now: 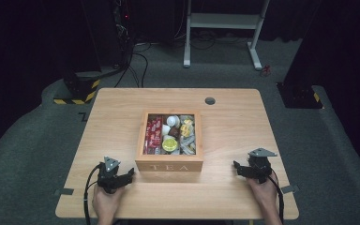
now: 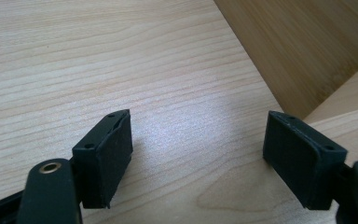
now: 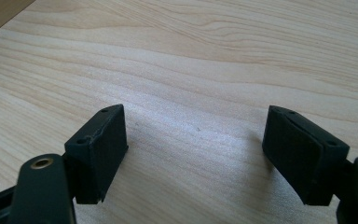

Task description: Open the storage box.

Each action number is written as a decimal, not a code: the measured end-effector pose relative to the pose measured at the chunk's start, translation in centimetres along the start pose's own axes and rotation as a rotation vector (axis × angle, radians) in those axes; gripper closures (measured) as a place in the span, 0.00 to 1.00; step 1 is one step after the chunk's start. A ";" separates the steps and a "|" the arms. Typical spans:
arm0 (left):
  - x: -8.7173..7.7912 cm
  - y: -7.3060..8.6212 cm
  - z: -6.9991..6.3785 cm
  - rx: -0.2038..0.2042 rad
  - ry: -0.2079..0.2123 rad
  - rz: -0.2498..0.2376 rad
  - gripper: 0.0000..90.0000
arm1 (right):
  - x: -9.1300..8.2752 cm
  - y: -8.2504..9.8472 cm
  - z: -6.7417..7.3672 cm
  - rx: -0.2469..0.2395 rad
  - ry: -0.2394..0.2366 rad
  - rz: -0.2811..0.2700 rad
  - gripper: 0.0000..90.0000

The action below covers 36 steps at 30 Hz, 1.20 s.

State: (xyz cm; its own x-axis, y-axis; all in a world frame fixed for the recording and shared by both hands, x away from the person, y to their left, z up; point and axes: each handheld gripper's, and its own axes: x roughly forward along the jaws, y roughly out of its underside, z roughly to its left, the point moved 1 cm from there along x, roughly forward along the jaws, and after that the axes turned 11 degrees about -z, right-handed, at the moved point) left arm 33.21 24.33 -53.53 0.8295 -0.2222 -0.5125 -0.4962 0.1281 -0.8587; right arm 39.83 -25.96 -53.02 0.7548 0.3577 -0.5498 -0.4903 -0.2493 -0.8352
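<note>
- My left tongs [image 1: 130, 174] rest low on the table [image 1: 225, 187], jaws spread wide with nothing between them; in the left gripper view only bare wood grain lies between the pads [image 2: 107, 154].
- My right tongs [image 1: 236, 167] sit the same way on the other side, released and holding nothing; the right gripper view shows plain tabletop between the pads [image 3: 100, 149].
- The box [image 1: 169, 165] stands between my two tongs and a little ahead of them. Its near left corner is just beside my left jaws' tips, and its side wall [image 2: 303, 46] rises ahead and to the right of them in the left gripper view. My right tongs are further off from it.
- Its lid is off or open, I cannot tell which, and its compartments are full: red sachets [image 1: 153, 133], a yellow round piece [image 1: 169, 144], pale wrapped items [image 1: 187, 136].
- I judge this to be the start: both tongs parked, nothing picked yet.
- The next move calls for lifting one pair of tongs over the near wall and coming down into one compartment without snagging the dividers or crowding neighbouring packets.
- Writing: "TEA" is on the box's front face. Print on the sachets is too small to read.
</note>
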 end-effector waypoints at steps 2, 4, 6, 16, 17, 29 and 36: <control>0.0 0.0 0.0 -0.003 -0.002 -0.001 0.27 | 0.0 0.0 0.0 0.000 0.000 0.000 0.24; 0.0 0.0 0.1 -0.002 -0.002 -0.003 0.28 | 0.0 0.0 0.0 0.000 0.000 0.000 0.24; 0.0 0.0 0.1 -0.013 0.002 -0.002 0.27 | 0.0 0.0 0.0 0.000 0.000 0.000 0.24; 0.0 -0.1 0.0 -0.006 -0.011 -0.004 0.31 | 0.0 0.0 -0.1 0.001 0.005 -0.003 0.26; 0.0 -0.1 0.0 -0.006 -0.011 -0.004 0.32 | 0.0 0.0 -0.1 0.001 0.005 -0.003 0.26; -0.3 0.1 0.3 0.000 0.028 -0.013 0.33 | 0.0 0.0 -0.1 0.002 0.009 -0.004 0.27; -1.1 0.3 0.2 -0.013 0.053 -0.014 0.39 | 0.0 0.0 -0.1 0.002 0.010 -0.004 0.27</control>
State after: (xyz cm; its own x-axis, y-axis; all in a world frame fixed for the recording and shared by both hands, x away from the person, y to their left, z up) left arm 32.24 24.77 -53.24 0.8215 -0.2750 -0.4996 -0.4887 0.1121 -0.8652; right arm 39.85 -26.05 -53.00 0.7612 0.3499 -0.5460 -0.4880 -0.2455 -0.8376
